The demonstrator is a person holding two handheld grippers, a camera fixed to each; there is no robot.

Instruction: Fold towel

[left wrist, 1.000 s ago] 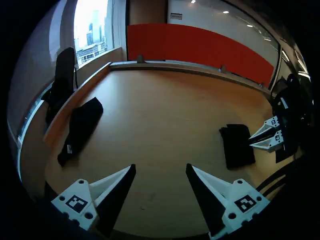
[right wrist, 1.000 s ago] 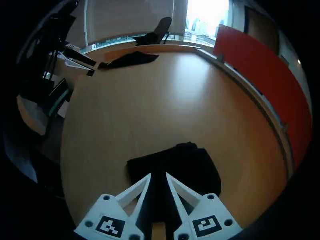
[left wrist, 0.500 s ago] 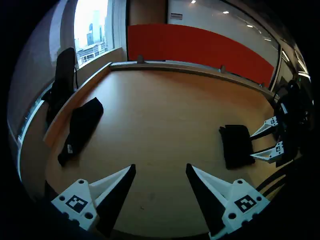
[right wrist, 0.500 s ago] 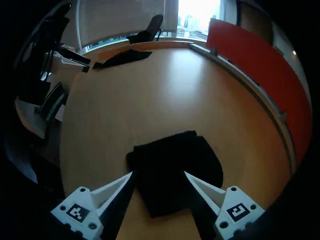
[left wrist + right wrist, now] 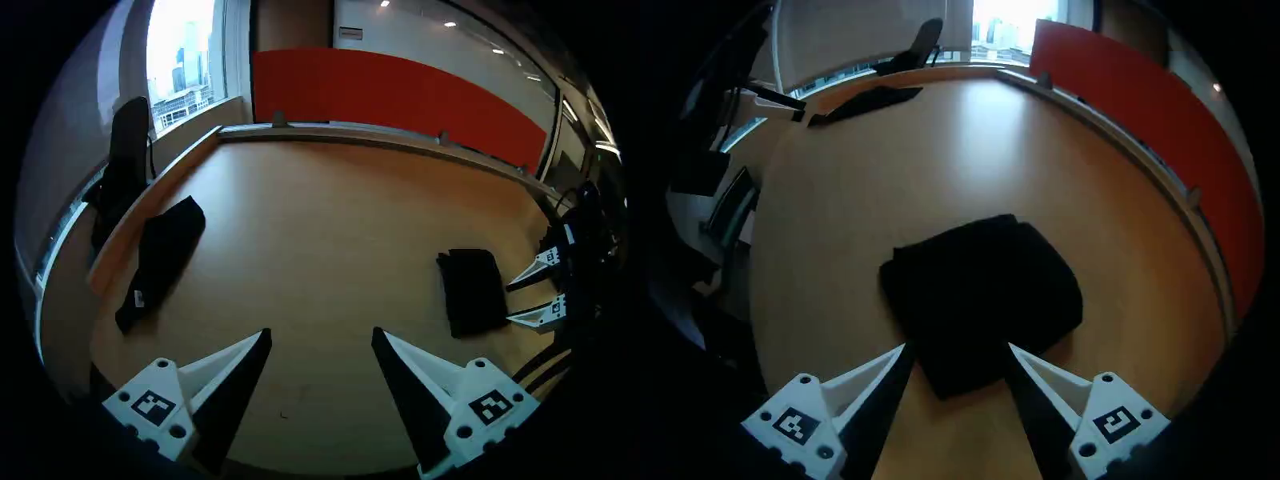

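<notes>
At far left a long black cloth [image 5: 160, 260] lies on the wooden surface [image 5: 320, 200]. Our left gripper [image 5: 320, 334] hovers with fingers spread and empty. The folded black towel [image 5: 984, 292] lies flat at right. Our right gripper [image 5: 960, 348] has released it and drawn back, fingers now spread, so we judge this fold finished.

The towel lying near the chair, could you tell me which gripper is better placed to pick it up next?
Left, probably: the left gripper is open with that towel close ahead, while the right gripper hangs open at the folded towel, far from it.
</notes>
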